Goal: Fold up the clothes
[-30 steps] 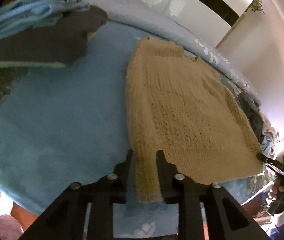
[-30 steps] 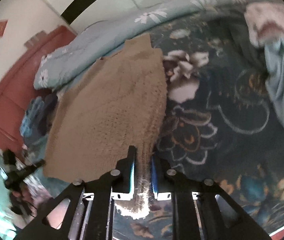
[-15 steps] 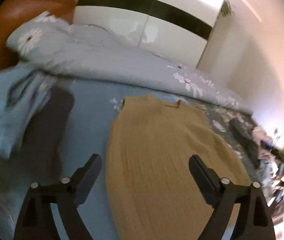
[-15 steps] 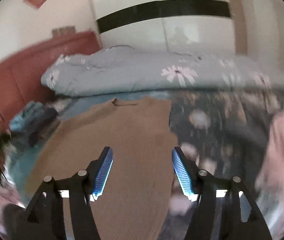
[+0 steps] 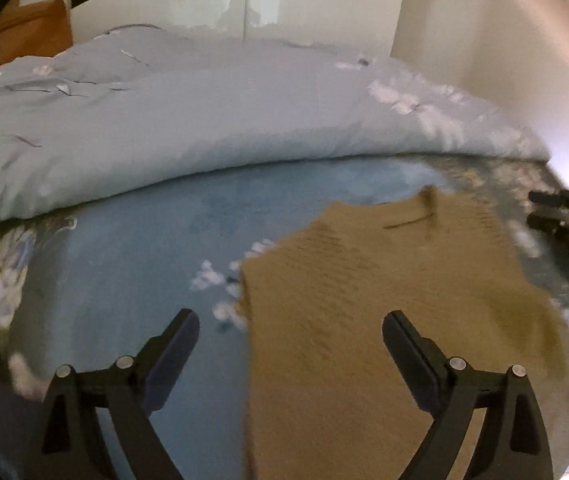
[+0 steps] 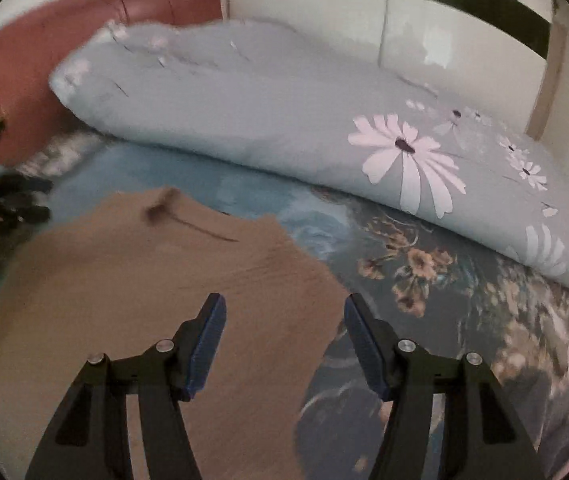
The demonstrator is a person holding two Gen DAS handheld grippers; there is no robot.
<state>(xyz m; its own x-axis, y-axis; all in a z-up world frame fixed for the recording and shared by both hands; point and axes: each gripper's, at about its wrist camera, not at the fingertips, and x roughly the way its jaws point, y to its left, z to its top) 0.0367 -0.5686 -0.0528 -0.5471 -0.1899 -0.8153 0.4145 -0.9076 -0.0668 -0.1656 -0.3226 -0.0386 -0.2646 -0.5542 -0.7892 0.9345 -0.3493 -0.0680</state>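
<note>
A tan knit sweater [image 5: 384, 320] lies flat on the bed, collar toward the far side. It also shows in the right wrist view [image 6: 132, 300]. My left gripper [image 5: 290, 332] is open and empty, above the sweater's left edge. My right gripper [image 6: 284, 316] is open and empty, above the sweater's right edge. The right gripper shows at the right edge of the left wrist view [image 5: 564, 216]; the left gripper shows at the left edge of the right wrist view [image 6: 0, 208].
A rolled pale blue duvet with white daisies [image 5: 212, 120] lies across the far side of the bed [image 6: 284, 112]. The bedsheet is blue [image 5: 124, 260] with dark floral print [image 6: 464, 300]. A red headboard [image 6: 36, 56] and white wardrobe [image 6: 424, 28] stand behind.
Both grippers let go of the sweater's hem and opened. Both then moved forward over the sweater toward its collar end.
</note>
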